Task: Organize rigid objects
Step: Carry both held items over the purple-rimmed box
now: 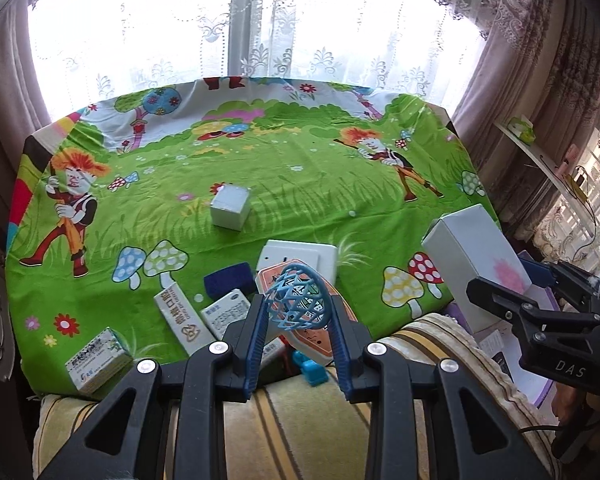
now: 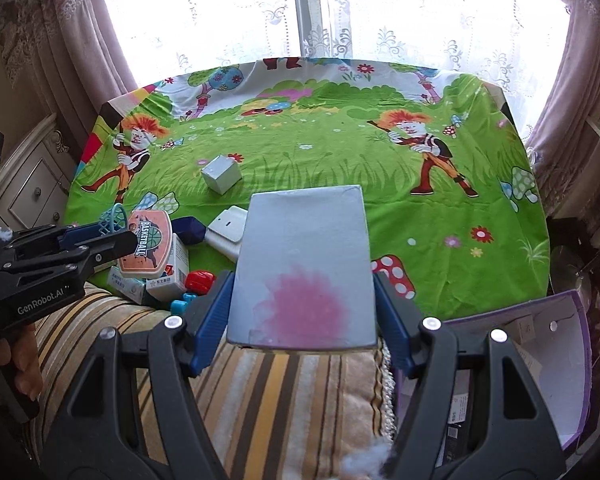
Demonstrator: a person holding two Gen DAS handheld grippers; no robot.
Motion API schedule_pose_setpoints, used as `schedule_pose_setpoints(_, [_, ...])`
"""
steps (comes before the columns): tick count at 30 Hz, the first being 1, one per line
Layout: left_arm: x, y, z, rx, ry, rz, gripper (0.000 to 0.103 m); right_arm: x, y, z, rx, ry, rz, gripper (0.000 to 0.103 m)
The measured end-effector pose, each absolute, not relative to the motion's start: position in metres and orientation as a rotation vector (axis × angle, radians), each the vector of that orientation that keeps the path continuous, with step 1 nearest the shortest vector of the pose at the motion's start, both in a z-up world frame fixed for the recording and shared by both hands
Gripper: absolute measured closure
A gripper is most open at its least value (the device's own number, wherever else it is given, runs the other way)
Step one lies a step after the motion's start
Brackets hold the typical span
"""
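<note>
Table draped in a green cartoon-print cloth [image 1: 300, 168] showing mushrooms, trees and orange-haired figures, set before a bright window hung with white lace curtain [image 1: 340, 32] and flanked by mauve drapes [image 2: 60, 40]. Striped cushion [image 2: 284, 392] along the near edge; pale cabinet [image 2: 32, 184] at far left of the right wrist view; shelf [image 1: 540, 152] with small items at right of the left wrist view. Small grey cube box [image 1: 230, 210] alone mid-cloth, well apart from the near-edge cluster: white flat box [image 1: 300, 258], dark blue block [image 1: 228, 282], several printed cartons [image 1: 100, 360], red and blue toy pieces [image 2: 198, 280]. Left gripper [image 1: 300, 312] clamped tight on the blue net hoop [image 1: 300, 296] of a toy basketball backboard [image 2: 146, 246], lifted above the cluster. Right gripper [image 2: 302, 308] closed at mid width on a tall white box with pink flower print [image 2: 304, 264], held off the cloth. Open purple-edged container [image 2: 556, 360] at lower right, cut off by the frame, contents unclear. Carton lettering mostly illegible; window view washed out.
</note>
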State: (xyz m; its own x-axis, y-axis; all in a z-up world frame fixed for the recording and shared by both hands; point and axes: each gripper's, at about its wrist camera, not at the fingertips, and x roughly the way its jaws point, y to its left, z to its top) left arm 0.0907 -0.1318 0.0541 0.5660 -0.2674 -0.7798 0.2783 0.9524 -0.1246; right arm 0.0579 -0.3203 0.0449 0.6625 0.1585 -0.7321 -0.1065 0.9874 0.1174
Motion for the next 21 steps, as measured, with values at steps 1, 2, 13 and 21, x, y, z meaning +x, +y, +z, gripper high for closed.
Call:
schedule_pose_setpoints(1, [0.089, -0.138, 0.055, 0.018, 0.914, -0.334, 0.071, 0.055, -0.326, 0.045, 0.072, 0.833, 0.141, 0.032])
schedule_pose_setpoints(2, [0.088, -0.144, 0.055, 0.022, 0.914, -0.346, 0.071, 0.052, -0.332, 0.045, 0.077, 0.833, 0.132, 0.032])
schedule_pose_setpoints(13, [0.066, -0.21, 0.055, 0.084, 0.929, -0.497, 0.071, 0.02, -0.385, 0.045, 0.127, 0.827, 0.043, 0.032])
schedule_pose_setpoints(21, [0.049, -0.249, 0.054, 0.137, 0.933, -0.58, 0.071, -0.002, -0.424, 0.04, 0.165, 0.834, -0.036, 0.032])
